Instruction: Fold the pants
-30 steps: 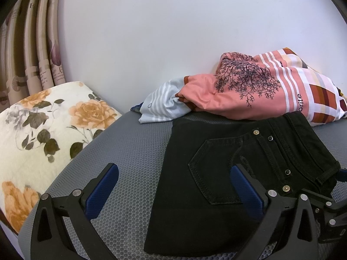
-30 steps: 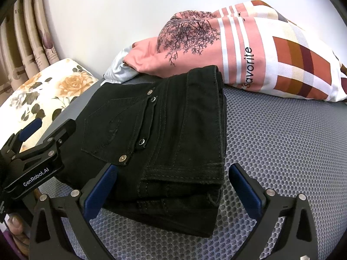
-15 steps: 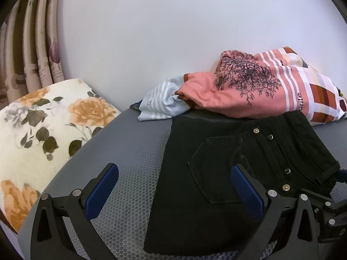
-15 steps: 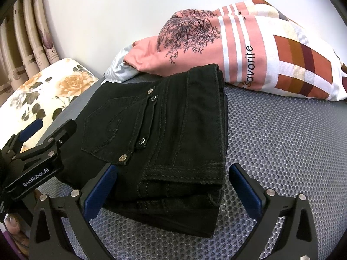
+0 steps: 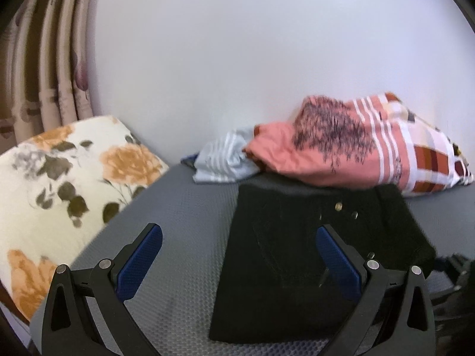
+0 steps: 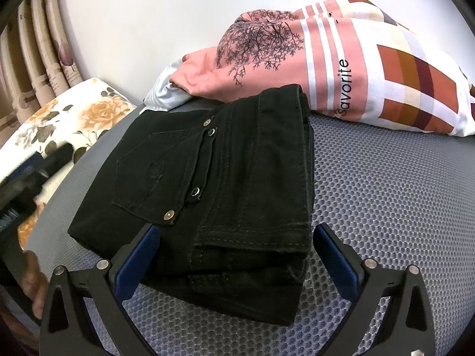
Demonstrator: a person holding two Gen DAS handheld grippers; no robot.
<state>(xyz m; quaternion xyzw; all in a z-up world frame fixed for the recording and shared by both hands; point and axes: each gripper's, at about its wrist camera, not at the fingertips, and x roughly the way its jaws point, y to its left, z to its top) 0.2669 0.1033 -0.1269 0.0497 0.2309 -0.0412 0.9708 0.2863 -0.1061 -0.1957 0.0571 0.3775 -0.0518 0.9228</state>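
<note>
- Pants (image 6: 213, 195): black, folded into a compact stack, laid on the grey mesh mat (image 6: 386, 207). Back pocket and rivets face up; folded layers are seen at the near edge.
- Left gripper (image 5: 237, 255): jaws spread wide, nothing held. It is seen above the mat, with the left finger over bare mat and the right finger over the pants (image 5: 311, 252). Left view is motion-blurred.
- Right gripper (image 6: 234, 255): jaws spread wide, nothing clamped. The near edge of the stack sits between the fingers; contact cannot be told.
- Pink pillow (image 6: 341, 68): placed behind the pants against the white wall (image 6: 148, 14), touching the far edge of the stack.
- Striped cloth (image 5: 225, 157): tucked beside the pillow's left end.
- Floral cushion (image 5: 68, 178): at the mat's left, with curtains (image 5: 50, 59) behind.
</note>
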